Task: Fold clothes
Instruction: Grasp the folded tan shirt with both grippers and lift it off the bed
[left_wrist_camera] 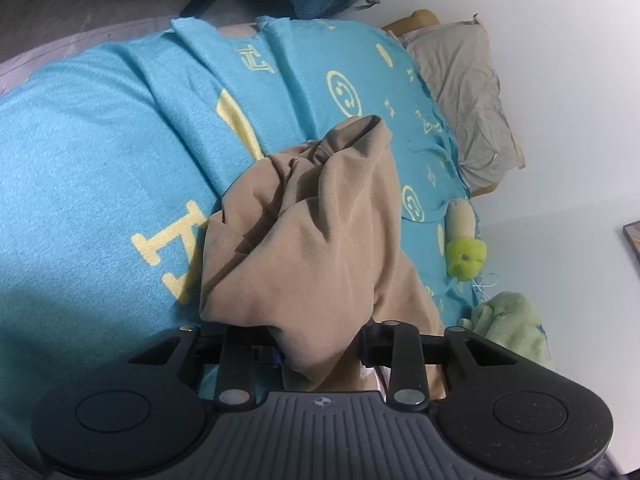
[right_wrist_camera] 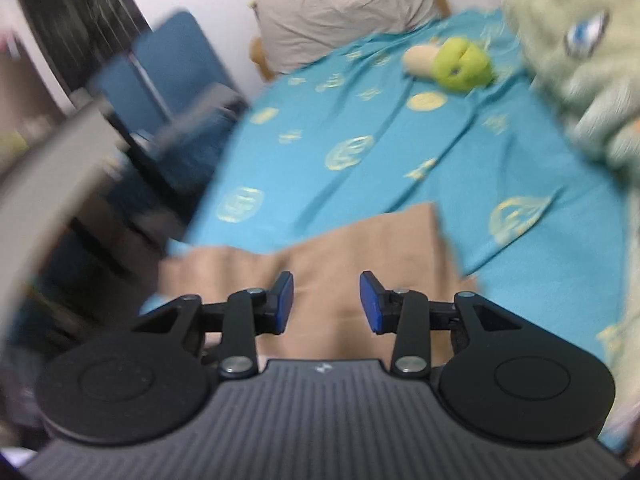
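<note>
bed with turquoise blanket [left_wrist_camera: 92, 152] fills both views; yellow smiley and letter prints, lying fairly flat. this is the folding surface.

grey pillow [left_wrist_camera: 468, 108] at the far end against the wall. pale green plush [right_wrist_camera: 572, 60] at the right edge, small green-headed toy [right_wrist_camera: 460, 64] on the blanket ahead of it. both well apart from the work area, no need to shift them.

tan garment [left_wrist_camera: 304, 232]: near edge of the bed, bunched into a hump in the left wrist view; in the right wrist view a flatter part [right_wrist_camera: 340, 240] spreads across the near blanket.

left gripper [left_wrist_camera: 320, 350]: cloth fills the gap between the fingers and drapes over the tips. looks clamped on a fold of the tan garment, though the pads themselves are hidden.

right gripper [right_wrist_camera: 326, 304]: blue pads apart, nothing between them, hovering over the flat tan part. view is motion-blurred.

judgement, step in hand: carrying a gathered edge over for a fold. to do it well:
- hold only one layer edge, not the whole hump
- right gripper should take the matching edge so the fold line stays straight
- lift enough to clear the wrinkles, then lay down, don't drag the blanket.
</note>
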The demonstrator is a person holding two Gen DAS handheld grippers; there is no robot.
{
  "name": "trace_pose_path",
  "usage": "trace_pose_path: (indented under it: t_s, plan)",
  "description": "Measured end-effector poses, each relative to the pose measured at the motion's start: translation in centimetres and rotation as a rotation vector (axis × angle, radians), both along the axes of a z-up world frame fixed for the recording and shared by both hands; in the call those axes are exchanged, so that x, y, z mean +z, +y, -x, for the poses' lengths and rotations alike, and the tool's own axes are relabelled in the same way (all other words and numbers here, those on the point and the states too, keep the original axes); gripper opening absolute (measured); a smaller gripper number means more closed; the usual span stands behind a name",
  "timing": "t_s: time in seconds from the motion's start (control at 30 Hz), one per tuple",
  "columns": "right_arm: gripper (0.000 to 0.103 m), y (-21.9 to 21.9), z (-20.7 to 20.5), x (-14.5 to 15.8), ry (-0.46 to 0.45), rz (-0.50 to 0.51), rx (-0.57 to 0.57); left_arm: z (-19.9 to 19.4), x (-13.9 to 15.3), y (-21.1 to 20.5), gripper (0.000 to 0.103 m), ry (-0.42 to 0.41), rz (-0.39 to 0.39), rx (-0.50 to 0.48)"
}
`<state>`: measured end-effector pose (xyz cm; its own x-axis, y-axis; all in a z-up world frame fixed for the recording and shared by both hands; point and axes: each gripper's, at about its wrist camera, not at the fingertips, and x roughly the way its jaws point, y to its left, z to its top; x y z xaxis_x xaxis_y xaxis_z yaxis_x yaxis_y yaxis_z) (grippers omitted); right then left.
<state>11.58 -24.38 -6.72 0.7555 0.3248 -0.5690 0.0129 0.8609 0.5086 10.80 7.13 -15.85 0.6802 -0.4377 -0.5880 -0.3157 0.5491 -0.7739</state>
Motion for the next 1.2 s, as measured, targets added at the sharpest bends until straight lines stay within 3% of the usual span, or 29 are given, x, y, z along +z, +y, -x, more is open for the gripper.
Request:
trace_pose_path:
  t_s: [0.03,0.1,0.13,0.27,0.37,0.5,0.6,0.73,0.77,0.8,0.83,0.9,1.0,1.1,1.2]
  plan:
    - [0.048,-0.5,0.2,0.0,0.014,-0.083,0.018,0.1,0.1,0.0,0.031,-0.004,0.002,0.0]
    - [0.092,-1.2,0.6,-0.6,0.049,-0.266,0.044,0.3,0.2,0.1,0.031,-0.011,0.006,0.002]
    - [0.097,-1.6,0.9,-1.0,0.063,-0.357,0.05,0.4,0.2,0.1,0.031,-0.014,0.01,0.002]
    - [0.103,-1.7,1.2,-2.7,0.111,-0.598,0.032,0.4,0.3,0.4,0.029,-0.023,0.037,0.008]
    - [0.103,-0.6,0.8,-5.1,0.236,-0.745,0.029,0.5,0.3,0.5,0.028,-0.033,0.056,0.015]
    - [0.103,1.3,0.8,-8.9,0.384,-0.842,0.006,0.9,0.6,0.6,0.025,-0.07,0.08,0.027]
    - [0.103,1.3,0.9,-10.7,0.401,-0.832,-0.071,1.1,0.8,0.9,0.024,-0.098,0.115,0.042]
    - [0.098,-0.9,1.8,-10.4,0.303,-0.758,-0.263,1.4,0.6,1.3,0.024,-0.093,0.147,0.063]
    - [0.09,-1.4,1.9,-10.3,0.289,-0.746,-0.293,1.6,0.5,1.5,0.024,-0.086,0.157,0.068]
    - [0.073,-1.8,2.1,-10.1,0.276,-0.733,-0.322,1.7,0.3,1.6,0.024,-0.08,0.164,0.072]
    - [0.069,-1.9,2.2,-10.2,0.283,-0.717,-0.334,1.8,0.2,1.7,0.024,-0.074,0.165,0.072]
    - [0.051,-1.9,2.4,-10.1,0.287,-0.684,-0.347,1.8,0.0,1.7,0.025,-0.054,0.164,0.071]
    - [0.04,-1.6,2.7,-9.5,0.255,-0.62,-0.352,1.7,-0.7,1.8,0.033,-0.008,0.173,0.069]
    - [0.038,-1.6,2.9,-9.3,0.231,-0.57,-0.359,1.3,-1.6,1.9,0.047,0.062,0.176,0.068]
    - [0.038,-2.0,2.7,-9.5,0.231,-0.549,-0.358,1.2,-1.9,2.0,0.048,0.074,0.174,0.071]
